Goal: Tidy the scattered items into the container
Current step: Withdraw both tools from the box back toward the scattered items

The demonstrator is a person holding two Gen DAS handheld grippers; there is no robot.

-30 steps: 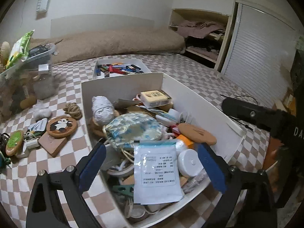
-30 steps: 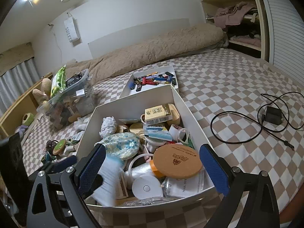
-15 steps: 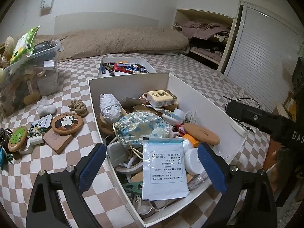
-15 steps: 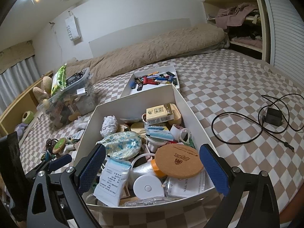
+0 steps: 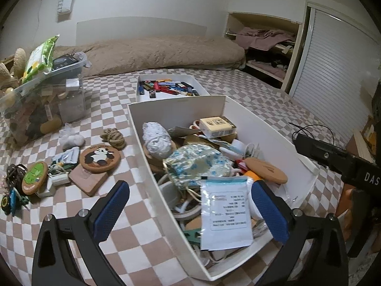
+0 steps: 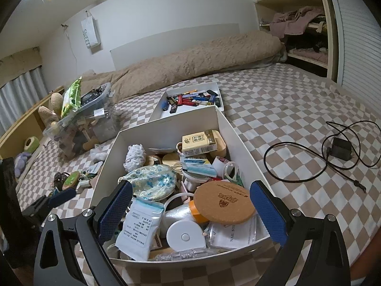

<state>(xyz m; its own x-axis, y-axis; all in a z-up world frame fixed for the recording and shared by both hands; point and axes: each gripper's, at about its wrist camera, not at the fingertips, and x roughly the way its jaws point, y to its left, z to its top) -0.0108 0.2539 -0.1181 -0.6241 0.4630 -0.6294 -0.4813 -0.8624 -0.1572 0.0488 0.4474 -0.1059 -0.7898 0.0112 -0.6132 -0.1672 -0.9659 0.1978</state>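
Left wrist view
- Left gripper (image 5: 190,212): released; jaws had just been opening, nothing clamped between the blue pads, which straddled the box's near left wall.
- Box (image 5: 176,109): white, open-topped, on the checked bedspread (image 5: 250,88), heaped with odds and ends.
- Packet (image 5: 225,211): white with a blue top edge, lying flat on the heap at the near end of the box.
- Pouch (image 5: 198,163): flowered cloth, in the box just behind the packet.
- Still scattered: panda coaster (image 5: 100,157), green coaster (image 5: 34,178), rope knot (image 5: 113,137), all left of the box on the bedspread.

Right wrist view
- Right gripper (image 6: 190,212): released, empty, held above the box's near end.
- Cork disc (image 6: 223,201): on top of the heap, right side.
- Black cable (image 6: 309,164): on the bedspread, well right of the box.
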